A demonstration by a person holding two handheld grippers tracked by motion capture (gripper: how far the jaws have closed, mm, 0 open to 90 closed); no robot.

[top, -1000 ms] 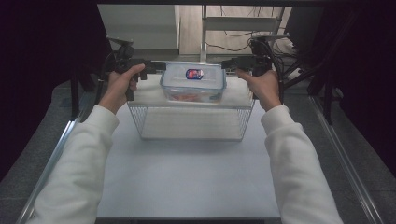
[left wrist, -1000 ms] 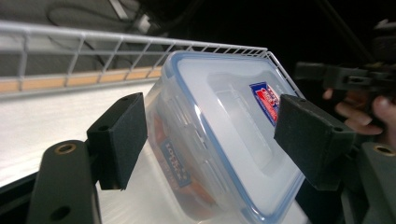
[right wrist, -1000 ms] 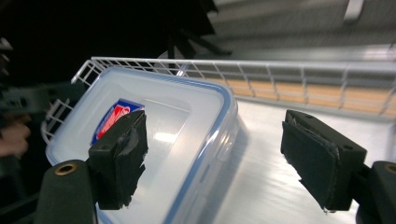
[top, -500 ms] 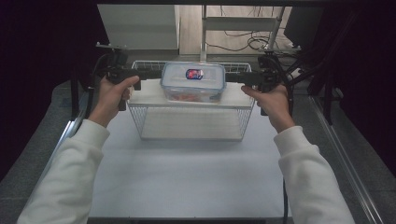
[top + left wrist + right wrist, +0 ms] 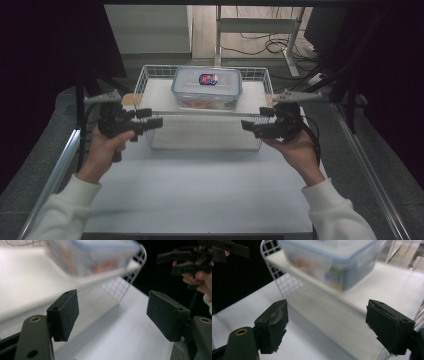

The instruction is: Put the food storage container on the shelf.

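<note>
Both grippers have drawn back from the container [image 5: 207, 88], now at 12 o'clock inside the wire basket [image 5: 144, 82]. Left gripper [image 5: 159, 121] and right gripper [image 5: 245, 125] gape empty; placement looks done

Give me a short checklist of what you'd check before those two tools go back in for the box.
1. Left tool open: ok, jaws wide apart.
2. Right tool open: ok, also wide apart.
3. Both tools empty: ok, nothing between the jaws.
4. Box sitting inside the wire basket: ok.
5. Box lid closed: looks shut, but cannot tell whether the clips are latched.
6. Tools clear of the basket's rim: cannot tell, they sit close to its near corners.
</note>
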